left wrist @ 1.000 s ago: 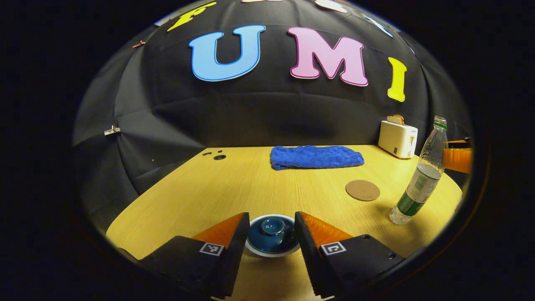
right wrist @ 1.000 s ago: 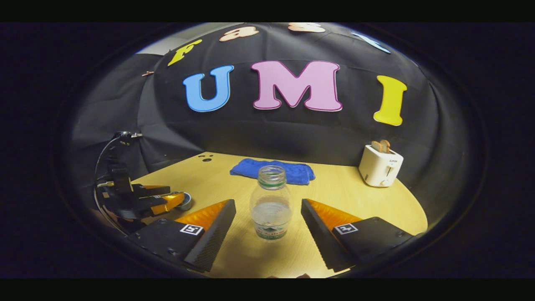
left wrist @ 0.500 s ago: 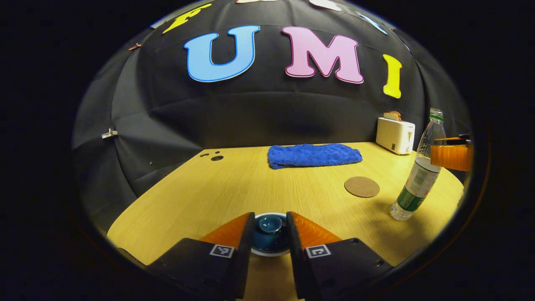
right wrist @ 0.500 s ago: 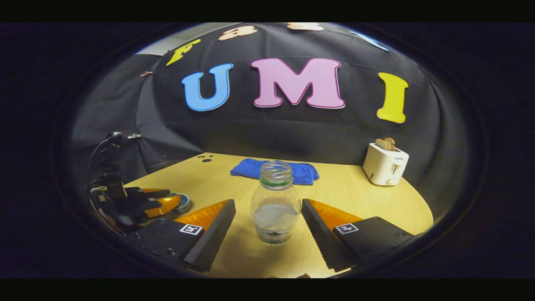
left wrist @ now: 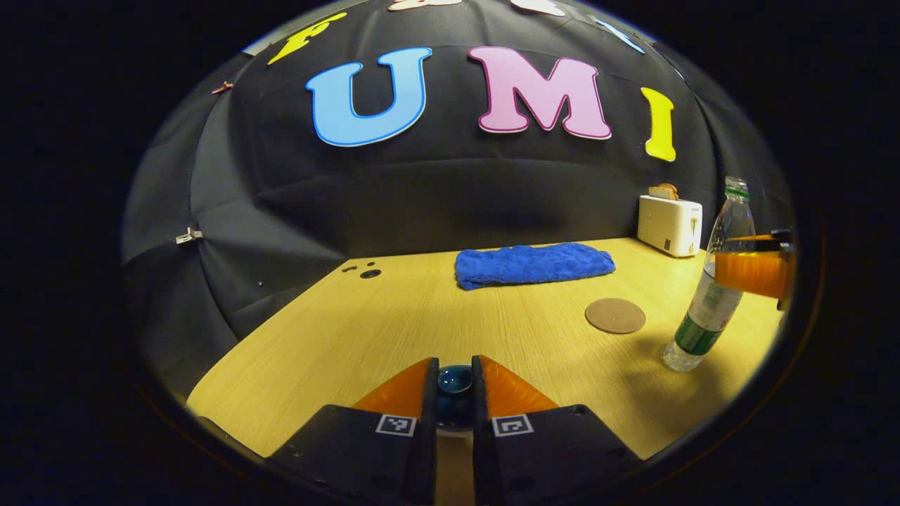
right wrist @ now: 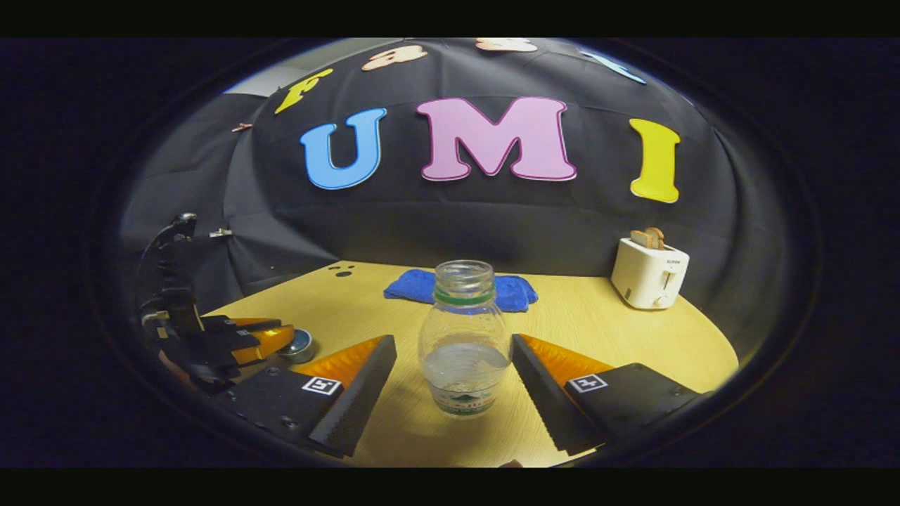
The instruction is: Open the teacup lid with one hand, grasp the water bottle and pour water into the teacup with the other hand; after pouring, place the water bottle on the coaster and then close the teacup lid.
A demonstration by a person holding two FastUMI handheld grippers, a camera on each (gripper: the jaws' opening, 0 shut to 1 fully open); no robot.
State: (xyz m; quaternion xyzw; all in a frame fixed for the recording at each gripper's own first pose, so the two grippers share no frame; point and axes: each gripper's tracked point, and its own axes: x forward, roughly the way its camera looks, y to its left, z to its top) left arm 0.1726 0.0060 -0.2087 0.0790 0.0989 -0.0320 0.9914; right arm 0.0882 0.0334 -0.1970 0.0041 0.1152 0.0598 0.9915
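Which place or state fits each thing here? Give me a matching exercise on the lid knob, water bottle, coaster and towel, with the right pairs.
Things:
1. lid knob
2. water bottle
3. coaster
4. blue towel

Places or states:
A. folded, near the back wall
B. pinched between the left gripper fingers
C. bare, flat on the table
D. upright, uncapped, between the open right gripper fingers

Pairs: 1-B, 2-D, 3-C, 4-A

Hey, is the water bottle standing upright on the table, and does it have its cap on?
Upright and uncapped. The water bottle stands on the table between the open right tongs, its open mouth showing.
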